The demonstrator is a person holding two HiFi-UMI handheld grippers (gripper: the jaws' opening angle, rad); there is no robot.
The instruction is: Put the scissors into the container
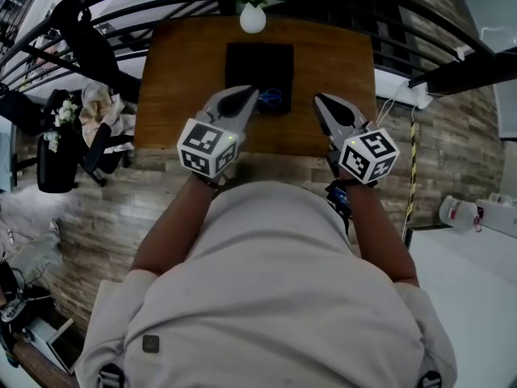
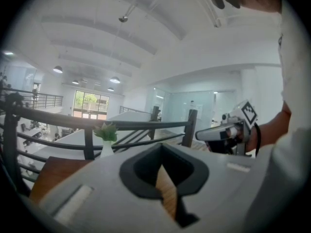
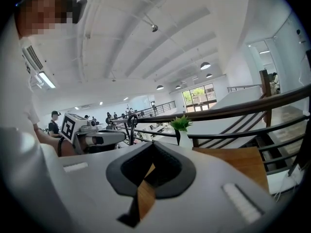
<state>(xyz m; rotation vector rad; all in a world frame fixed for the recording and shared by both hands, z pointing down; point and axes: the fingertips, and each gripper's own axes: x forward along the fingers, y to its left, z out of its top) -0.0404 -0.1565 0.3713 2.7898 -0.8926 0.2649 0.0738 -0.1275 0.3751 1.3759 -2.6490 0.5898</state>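
**Both grippers empty at the table's near edge, scissors lying on the black container**

The scissors, with blue handles, lie within the outline of the black container, close to its near edge. The container sits in the middle of the wooden table, and a white vase with a green plant stands just behind it. From the head view I cannot tell whether the scissors sit fully down inside or rest against the near rim, because the tip of the left gripper partly overlaps that corner.

The left gripper has its jaws pressed together with nothing between them. The right gripper is the same, closed and empty. Both hang over the front of the table, one to each side of the scissors and apart from them, pointing toward the far railing and only slightly downward.

Going by how things lie, the placing looks done or very nearly so. The remaining care is to keep the left gripper's nose from catching the handles or nudging the container. If the scissors do need seating, the jaws should be spread before going in. The grip is best taken on the handles from above, since closed tips would only push the scissors along
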